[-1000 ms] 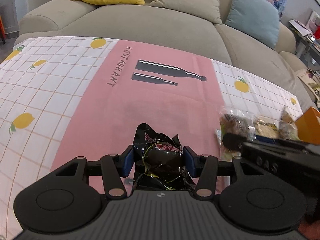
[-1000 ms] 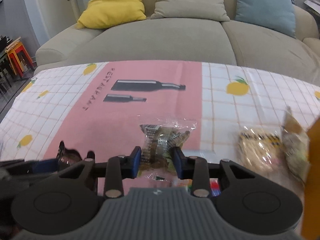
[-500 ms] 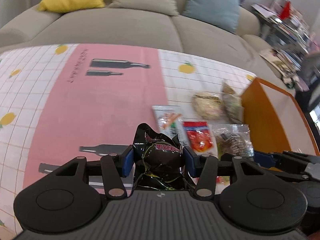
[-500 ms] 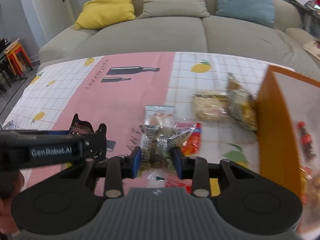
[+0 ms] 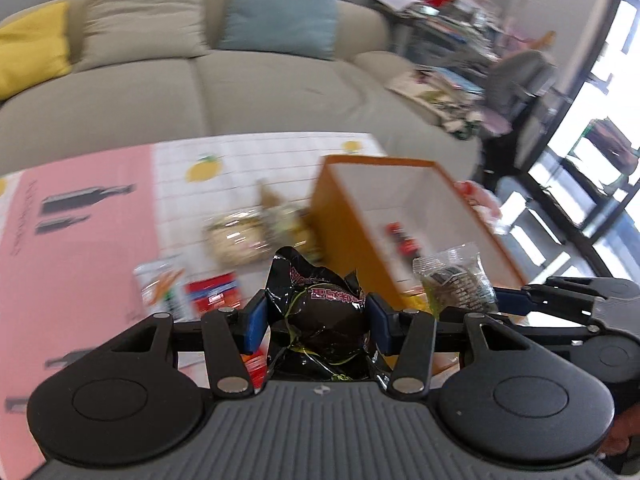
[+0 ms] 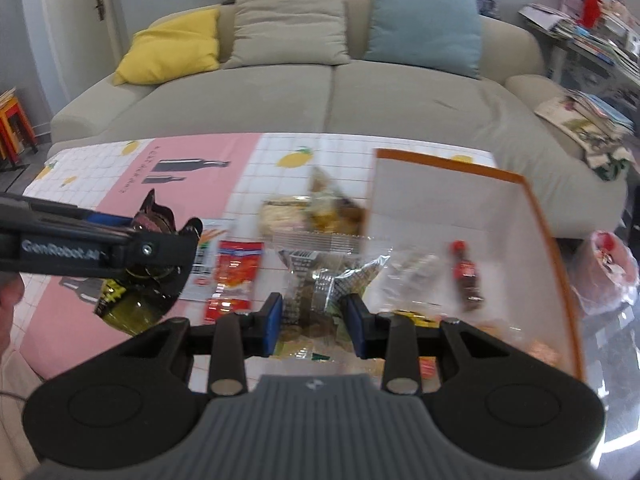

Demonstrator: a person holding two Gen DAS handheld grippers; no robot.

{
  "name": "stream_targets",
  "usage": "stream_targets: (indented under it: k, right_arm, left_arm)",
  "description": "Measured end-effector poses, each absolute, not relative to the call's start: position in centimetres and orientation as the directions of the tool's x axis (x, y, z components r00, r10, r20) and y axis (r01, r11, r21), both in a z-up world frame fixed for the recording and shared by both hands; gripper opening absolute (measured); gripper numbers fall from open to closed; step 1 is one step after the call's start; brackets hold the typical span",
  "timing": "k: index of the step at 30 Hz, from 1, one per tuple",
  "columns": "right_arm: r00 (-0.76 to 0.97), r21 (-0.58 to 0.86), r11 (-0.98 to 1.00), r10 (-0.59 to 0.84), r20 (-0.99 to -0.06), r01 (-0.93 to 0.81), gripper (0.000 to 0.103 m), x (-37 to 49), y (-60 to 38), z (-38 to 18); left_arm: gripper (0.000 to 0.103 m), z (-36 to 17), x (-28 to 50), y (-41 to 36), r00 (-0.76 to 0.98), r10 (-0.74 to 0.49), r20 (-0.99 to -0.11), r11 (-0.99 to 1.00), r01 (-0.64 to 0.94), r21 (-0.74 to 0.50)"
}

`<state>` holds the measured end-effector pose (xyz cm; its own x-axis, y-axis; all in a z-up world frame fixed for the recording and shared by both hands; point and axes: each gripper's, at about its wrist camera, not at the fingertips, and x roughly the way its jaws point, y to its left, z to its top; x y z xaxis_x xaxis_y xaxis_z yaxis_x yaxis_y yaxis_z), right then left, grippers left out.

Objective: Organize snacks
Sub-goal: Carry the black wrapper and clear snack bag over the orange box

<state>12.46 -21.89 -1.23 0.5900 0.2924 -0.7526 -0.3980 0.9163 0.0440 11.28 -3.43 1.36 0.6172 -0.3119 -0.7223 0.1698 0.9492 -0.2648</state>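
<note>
My left gripper (image 5: pixel 316 320) is shut on a black foil snack packet (image 5: pixel 320 312), held above the table just left of the orange box (image 5: pixel 352 236). It also shows in the right wrist view (image 6: pixel 140 280). My right gripper (image 6: pixel 316 320) is shut on a clear snack packet (image 6: pixel 320 280) with dark printing, held at the box's near left edge; this packet also shows in the left wrist view (image 5: pixel 456 280). The orange box (image 6: pixel 552 248) has white inner walls and holds a small red-capped bottle (image 6: pixel 466 276) and other packets.
Several snack packets lie on the pink and lemon-print tablecloth (image 6: pixel 120 184) left of the box: a red one (image 6: pixel 236 268), a carrot-print one (image 5: pixel 160 284), pale bags (image 6: pixel 288 212). A beige sofa (image 6: pixel 320 92) stands behind. A shelf of magazines (image 6: pixel 592 40) is at right.
Both grippers have swung right with their packets, from over the pink cloth to the orange box. The box now fills the right of both views.
</note>
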Motion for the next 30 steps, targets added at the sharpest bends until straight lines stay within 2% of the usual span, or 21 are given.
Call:
stream_targets:
  k: [6,13,18,24,30]
  right_arm:
    - [0.598,0.02,0.942,0.229,-0.768,-0.336,0.033,14.3,-27.5,0.4]
    - [0.55,0.019,0.95,0.197,-0.812,-0.312,0.033,17.9,-32.1,-0.3]
    - [0.49,0.041,0.941,0.212,-0.845,-0.335,0.033,20.4,-33.0,-2.2]
    - [0.452,-0.032,0.913,0.17,-0.876,-0.406,0.034,23.5,-31.9,-5.0]
    - [0.422,-0.152,0.857,0.082,-0.903,-0.493,0.034,26.2,-31.4,-7.7]
  left_arm:
    - [0.058,2.9,15.0,-8.0,0.568,-0.418,-0.709,0.906,0.316,-0.281]
    - [0.058,2.1,18.7,-13.6,0.486,-0.447,-0.751,0.86,0.465,-0.21]
    - [0.058,0.2,21.1,-16.7,0.44,-0.42,-0.794,0.822,0.556,-0.127]
    - [0.058,-1.2,23.0,-19.3,0.414,-0.36,-0.836,0.78,0.625,-0.027]
    - [0.058,-3.0,25.1,-20.0,0.38,-0.341,-0.86,0.788,0.615,-0.041]
